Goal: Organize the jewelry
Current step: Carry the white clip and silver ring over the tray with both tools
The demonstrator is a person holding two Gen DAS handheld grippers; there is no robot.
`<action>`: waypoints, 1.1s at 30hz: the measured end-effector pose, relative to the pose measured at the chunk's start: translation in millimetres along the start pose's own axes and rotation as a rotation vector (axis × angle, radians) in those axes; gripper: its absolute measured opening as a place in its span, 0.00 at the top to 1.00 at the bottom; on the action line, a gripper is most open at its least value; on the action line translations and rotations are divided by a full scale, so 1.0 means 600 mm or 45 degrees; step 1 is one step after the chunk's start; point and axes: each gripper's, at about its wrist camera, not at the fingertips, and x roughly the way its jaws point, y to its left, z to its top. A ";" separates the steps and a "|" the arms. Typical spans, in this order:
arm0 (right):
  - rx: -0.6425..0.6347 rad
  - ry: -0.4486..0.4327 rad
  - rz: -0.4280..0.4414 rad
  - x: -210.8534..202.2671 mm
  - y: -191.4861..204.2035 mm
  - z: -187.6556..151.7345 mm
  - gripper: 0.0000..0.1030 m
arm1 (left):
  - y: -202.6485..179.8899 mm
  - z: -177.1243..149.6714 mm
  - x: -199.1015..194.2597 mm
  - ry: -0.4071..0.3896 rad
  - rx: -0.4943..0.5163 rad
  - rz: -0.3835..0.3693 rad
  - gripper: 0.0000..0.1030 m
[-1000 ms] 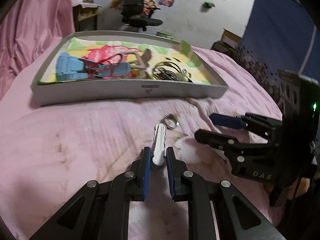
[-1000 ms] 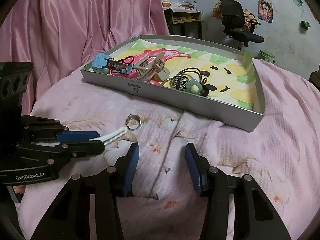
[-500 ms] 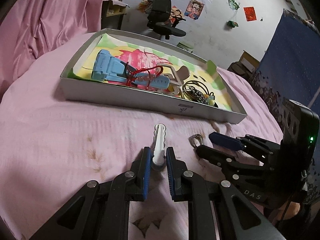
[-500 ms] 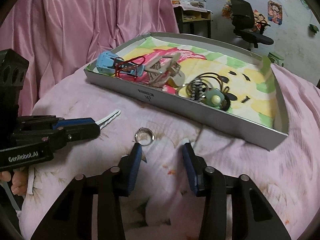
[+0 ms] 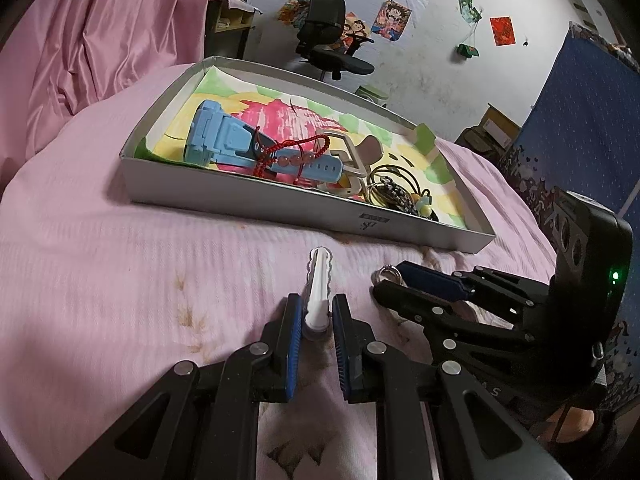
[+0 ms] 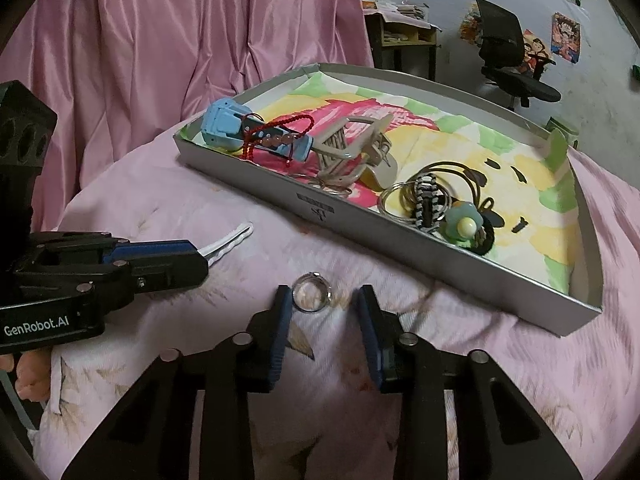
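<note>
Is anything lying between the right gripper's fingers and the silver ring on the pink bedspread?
Nothing visible: the right gripper, jaws closing, already straddles the small silver ring, which lies by its left finger on bare pink bedspread.

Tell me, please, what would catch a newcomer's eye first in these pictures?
Probably the shallow grey tray on the pink bedspread, its bright painted lining crowded with a blue watch, a red bead bracelet, a beige hair claw and hair ties. In front of it, the left gripper is shut on a white hair clip, while the right gripper is closing around a silver ring lying on the bedspread.
</note>
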 end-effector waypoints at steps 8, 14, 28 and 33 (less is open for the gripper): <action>0.001 -0.016 0.005 0.000 0.001 0.001 0.82 | -0.010 0.004 -0.011 -0.043 0.033 0.005 0.86; 0.011 -0.066 0.002 -0.014 -0.002 0.002 0.83 | -0.020 0.007 -0.028 -0.109 0.070 0.010 0.86; 0.102 -0.356 -0.027 -0.079 -0.033 0.011 0.83 | -0.024 0.062 -0.040 -0.286 0.089 -0.016 0.86; 0.173 -0.410 -0.091 -0.082 -0.054 0.018 0.83 | -0.040 0.087 -0.026 -0.308 0.127 -0.026 0.86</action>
